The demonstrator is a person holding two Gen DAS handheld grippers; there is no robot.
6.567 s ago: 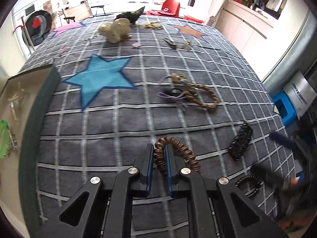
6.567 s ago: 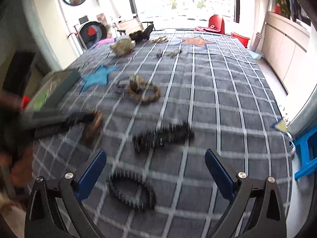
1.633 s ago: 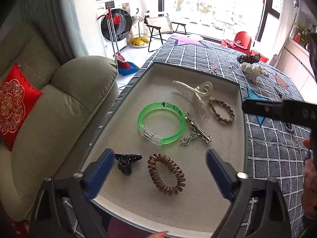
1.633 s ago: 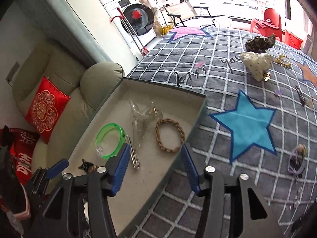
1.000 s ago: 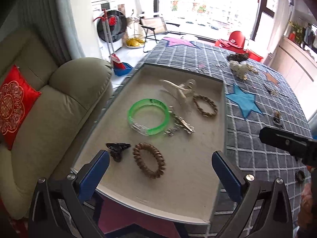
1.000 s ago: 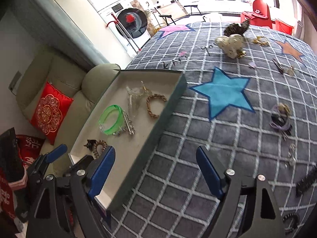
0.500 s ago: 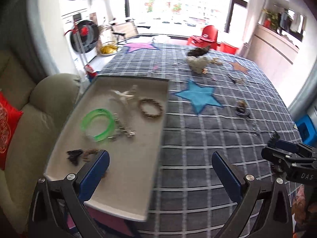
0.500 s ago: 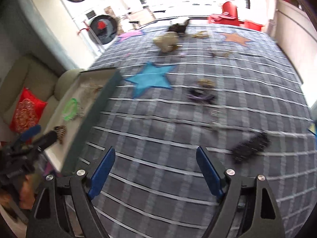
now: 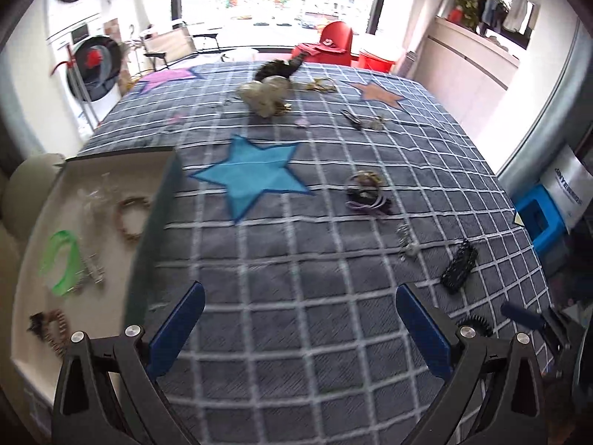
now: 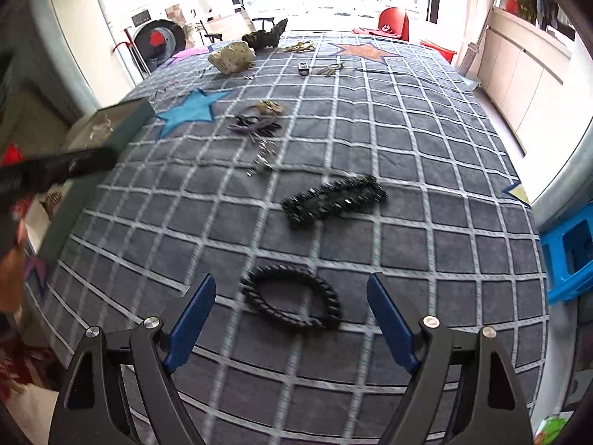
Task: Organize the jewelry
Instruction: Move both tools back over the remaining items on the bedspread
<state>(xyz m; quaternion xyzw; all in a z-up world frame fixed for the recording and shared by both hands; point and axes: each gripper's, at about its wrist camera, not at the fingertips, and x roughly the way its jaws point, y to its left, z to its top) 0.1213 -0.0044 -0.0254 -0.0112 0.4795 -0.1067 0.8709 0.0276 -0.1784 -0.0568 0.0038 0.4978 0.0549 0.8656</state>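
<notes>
- Our right tool (image 10: 287,320) hangs with its blue pads wide apart and bare above the grey checked table (image 10: 426,155).
- A black braided bracelet (image 10: 292,302) lies on the cloth between those pads, untouched.
- A black beaded hair clip (image 10: 333,200) lies just beyond it.
- Our left tool (image 9: 296,328) also stands wide apart, gripping nothing.
- The tray (image 9: 155,218) at the table's left edge holds a green bangle (image 9: 61,261) and a brown beaded bracelet (image 9: 129,217).
</notes>
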